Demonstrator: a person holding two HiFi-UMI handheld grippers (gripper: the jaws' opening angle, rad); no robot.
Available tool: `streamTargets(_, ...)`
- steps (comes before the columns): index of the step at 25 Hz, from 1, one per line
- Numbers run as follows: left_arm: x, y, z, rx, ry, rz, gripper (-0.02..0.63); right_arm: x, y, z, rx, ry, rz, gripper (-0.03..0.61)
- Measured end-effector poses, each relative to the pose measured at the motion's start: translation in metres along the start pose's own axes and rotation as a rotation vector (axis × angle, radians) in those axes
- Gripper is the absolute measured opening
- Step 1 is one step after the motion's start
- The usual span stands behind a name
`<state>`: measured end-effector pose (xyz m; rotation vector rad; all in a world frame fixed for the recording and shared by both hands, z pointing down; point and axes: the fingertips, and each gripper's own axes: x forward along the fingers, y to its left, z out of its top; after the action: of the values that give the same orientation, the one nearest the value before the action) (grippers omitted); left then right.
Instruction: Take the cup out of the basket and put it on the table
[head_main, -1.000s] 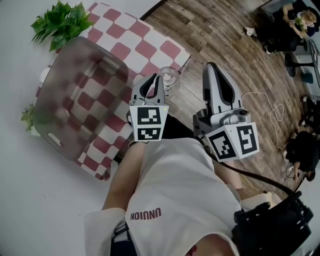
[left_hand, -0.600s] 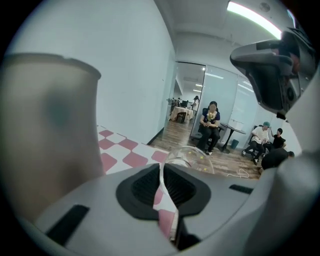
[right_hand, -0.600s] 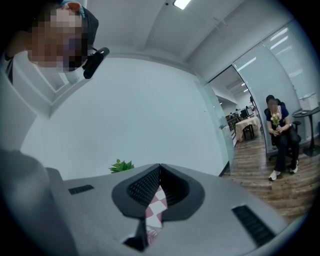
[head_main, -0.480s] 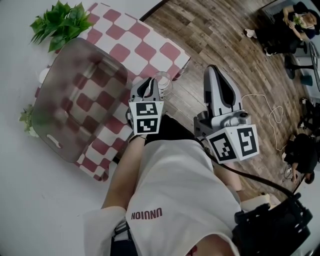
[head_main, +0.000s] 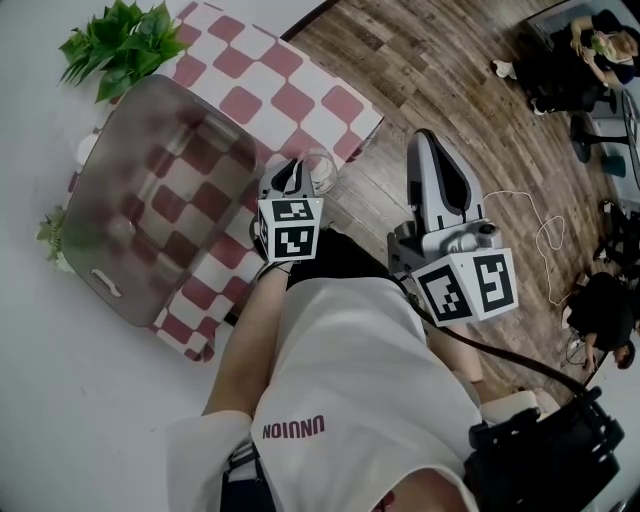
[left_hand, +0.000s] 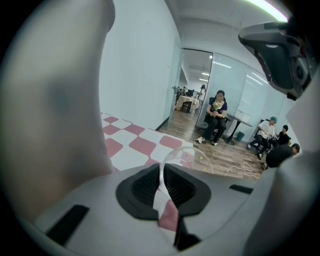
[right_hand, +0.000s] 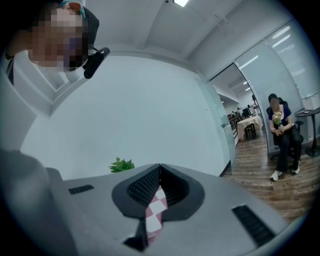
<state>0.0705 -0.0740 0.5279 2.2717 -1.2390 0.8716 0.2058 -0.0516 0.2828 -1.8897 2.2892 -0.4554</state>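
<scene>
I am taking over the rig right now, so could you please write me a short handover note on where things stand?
The left tool is shut on the rim of the clear cup.
The right tool is shut and empty, held beside the table over the floor.
The cup is out of the basket, at the near edge of the checkered table; I cannot tell whether it rests on the cloth.
Done: cup taken out of the basket.
Left: set it firmly on the table, open the left tool, pull away.

The only lettering I can read is dark red "UNUION" across the person's white shirt (head_main: 330, 390).
</scene>
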Motion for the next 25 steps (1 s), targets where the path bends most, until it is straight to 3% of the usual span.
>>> streamTargets(9, 0.007, 0.002, -0.013, 0.011, 0.069, -0.014, 0.035, 0.005, 0.002, 0.0, 0.007, 0.004, 0.001, 0.017)
streamTargets(25, 0.022, 0.003, -0.026, -0.042, 0.142, -0.029, 0.037, 0.007, -0.002, -0.002, 0.006, 0.013, -0.014, 0.017)
